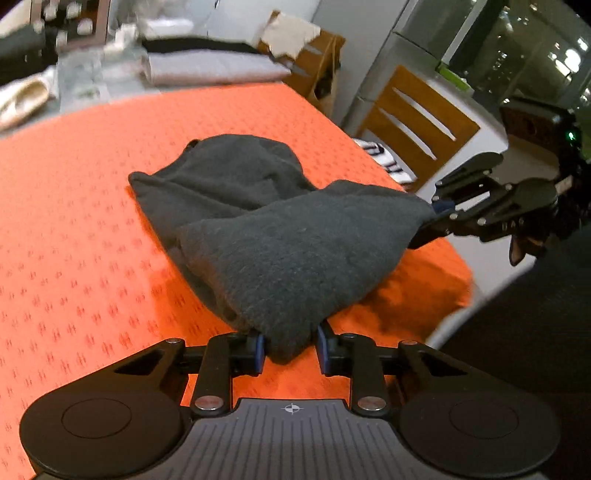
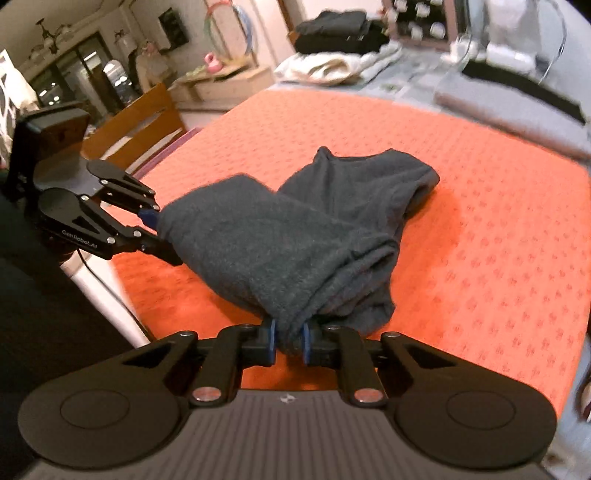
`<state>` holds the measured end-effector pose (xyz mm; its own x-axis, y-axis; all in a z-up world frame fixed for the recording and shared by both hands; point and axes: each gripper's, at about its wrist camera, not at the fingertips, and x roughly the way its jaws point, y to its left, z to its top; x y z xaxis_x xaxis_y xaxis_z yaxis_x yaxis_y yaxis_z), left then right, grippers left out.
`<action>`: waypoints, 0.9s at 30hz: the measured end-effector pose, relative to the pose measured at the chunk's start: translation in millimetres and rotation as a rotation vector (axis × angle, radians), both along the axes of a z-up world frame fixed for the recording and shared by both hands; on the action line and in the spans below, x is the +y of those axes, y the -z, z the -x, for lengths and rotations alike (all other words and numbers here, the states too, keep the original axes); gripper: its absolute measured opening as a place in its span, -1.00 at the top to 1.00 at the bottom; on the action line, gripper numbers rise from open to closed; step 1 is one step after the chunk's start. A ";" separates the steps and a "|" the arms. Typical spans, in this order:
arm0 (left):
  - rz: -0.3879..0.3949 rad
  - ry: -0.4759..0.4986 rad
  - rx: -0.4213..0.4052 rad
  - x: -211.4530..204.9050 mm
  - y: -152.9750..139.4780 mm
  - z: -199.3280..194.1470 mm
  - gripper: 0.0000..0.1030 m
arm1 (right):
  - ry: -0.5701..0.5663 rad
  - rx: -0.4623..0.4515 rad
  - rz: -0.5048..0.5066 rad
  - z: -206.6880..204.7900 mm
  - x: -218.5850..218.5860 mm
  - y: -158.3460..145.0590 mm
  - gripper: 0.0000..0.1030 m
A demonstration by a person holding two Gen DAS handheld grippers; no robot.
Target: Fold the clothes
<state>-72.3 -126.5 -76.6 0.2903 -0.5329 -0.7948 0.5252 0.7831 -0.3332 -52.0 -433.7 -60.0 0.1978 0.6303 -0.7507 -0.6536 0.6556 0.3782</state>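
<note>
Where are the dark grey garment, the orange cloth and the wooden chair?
dark grey garment (image 1: 295,236), left wrist view, middle of lifted fabric.
orange cloth (image 1: 74,221), left wrist view, bare patterned area.
wooden chair (image 1: 417,125), left wrist view, slatted backrest.

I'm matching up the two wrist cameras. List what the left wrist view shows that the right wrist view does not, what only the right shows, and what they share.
Only the left wrist view: a torn cardboard box behind the table and striped fabric on the chair seat.

Only the right wrist view: a stack of dark folded clothes, a pink object on a low cabinet, and a person standing far off.

Both: the dark grey garment on the orange cloth, with the left gripper and right gripper each clamped on a bunched corner.
</note>
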 end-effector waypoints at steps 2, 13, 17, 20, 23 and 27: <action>0.004 -0.015 0.002 0.5 -3.4 -1.2 0.42 | -0.003 0.031 -0.012 0.9 -0.4 -5.7 0.69; 0.088 -0.149 0.062 17.9 -15.7 -55.4 0.42 | 0.090 0.128 -0.050 -64.5 0.0 -8.8 0.68; 0.102 -0.122 0.133 19.6 -10.0 -48.6 0.42 | 0.062 0.209 -0.054 -73.3 1.7 -7.8 0.68; 0.124 -0.123 0.216 19.5 1.7 -37.7 0.43 | 0.060 0.285 -0.064 -66.7 -1.8 -1.1 0.68; 0.115 -0.112 0.269 14.9 12.8 -27.7 0.43 | 0.061 0.347 -0.064 -55.5 -5.7 8.0 0.68; 0.132 -0.138 0.278 17.3 13.7 -32.2 0.43 | 0.079 0.378 -0.063 -48.4 -7.5 17.5 0.68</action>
